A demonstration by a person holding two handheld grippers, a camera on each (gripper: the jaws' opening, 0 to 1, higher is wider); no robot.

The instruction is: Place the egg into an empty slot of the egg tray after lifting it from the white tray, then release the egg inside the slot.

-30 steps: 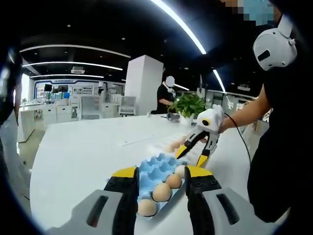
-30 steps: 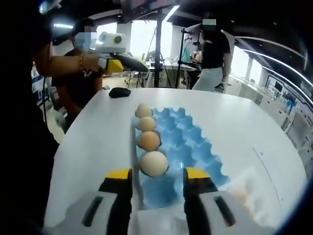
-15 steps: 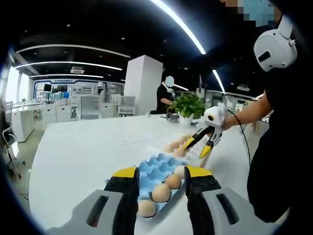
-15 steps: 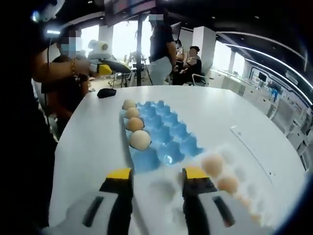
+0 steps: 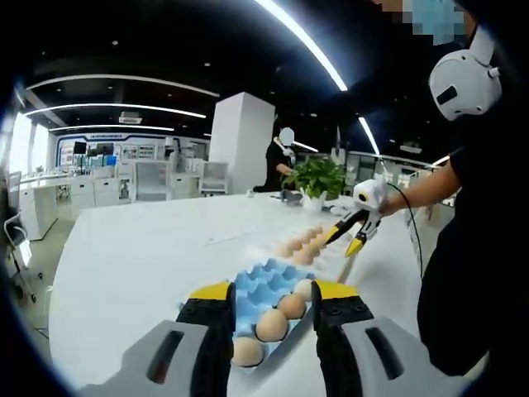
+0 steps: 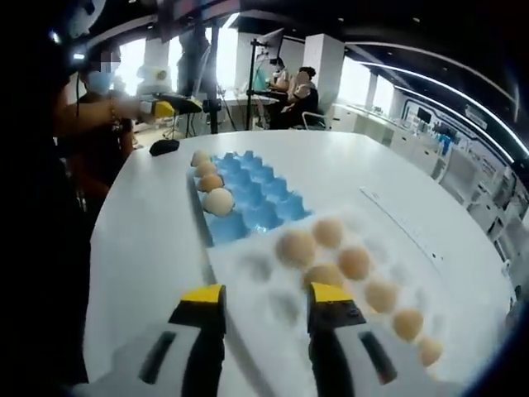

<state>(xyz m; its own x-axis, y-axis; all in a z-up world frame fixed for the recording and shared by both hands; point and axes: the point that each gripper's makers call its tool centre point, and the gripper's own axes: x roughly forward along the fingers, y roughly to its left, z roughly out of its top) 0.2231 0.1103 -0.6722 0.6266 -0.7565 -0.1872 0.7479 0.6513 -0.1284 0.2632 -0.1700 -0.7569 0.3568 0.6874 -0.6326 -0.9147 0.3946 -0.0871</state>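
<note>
Blue and moulded, the egg tray (image 6: 248,194) sits on a white desk (image 6: 140,248) with four eggs (image 6: 218,201) in its near-side row and the other slots bare, while the white tray (image 6: 331,298) lies just beside it carrying several brown eggs, the closest of them (image 6: 295,246) just ahead of the right hand-held gripper (image 6: 256,302). That gripper hovers over the white tray with its yellow-tipped jaws spread wide and nothing between them; no egg has been lifted yet. In the left gripper view the left hand-held gripper (image 5: 269,302) also stands wide and empty, held back at the end of the egg tray (image 5: 264,285), and the right gripper (image 5: 354,240) shows across the desk above the row of eggs (image 5: 302,246). The likely trouble from here is the pick itself: jaws closing off-centre on a rounded shell could squeeze it sideways out of its dimple, knock a neighbour, or crack it if pressed too hard. On the carry, a loose hold could drop the egg onto the desk or onto an occupied slot.
</note>
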